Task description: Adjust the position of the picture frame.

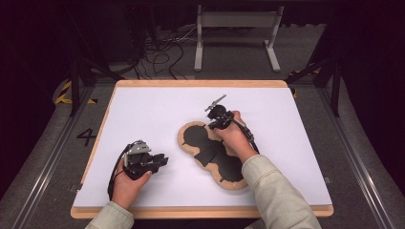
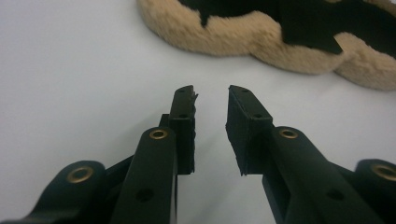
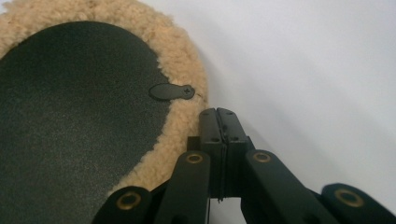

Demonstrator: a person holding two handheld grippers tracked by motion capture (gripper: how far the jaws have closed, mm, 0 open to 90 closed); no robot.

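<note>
Found the left gripper [image 1: 160,161] at lower left of the high view, cradled in the left hand [image 1: 128,183] low over the white bench [image 1: 157,109]. Noted its fingers [image 2: 184,109] parted a little in the left gripper view, with nothing between them and bare bench [image 2: 70,70] underneath. Judged it parked there as a waiting helper, aimed rightward at the fleece pad [image 2: 233,35] across the top of that view, near enough to come in yet well clear of the work.

Placed the fleece pad [image 1: 210,152] at centre of the high view, flat on the bench, black face up, tan fleece rim showing all round, long axis running from upper left to lower right. Took the flat, face-up lie as handy for getting at the rim from either side.

Found the right gripper [image 1: 214,123] right of centre, above the pad's upper end, the right hand [image 1: 234,136] and forearm lying across the pad's right half. Noted its fingers [image 3: 208,123] shut tight together in the right gripper view, gripping nothing, tips just beside the fleece rim [image 3: 182,60] near a small black tab [image 3: 170,91]. Could not tell whether the tips touched the fleece. Judged the shut fingers meant as a single blunt point, for nudging or pinning the pad's edge rather than pinching it.
</note>
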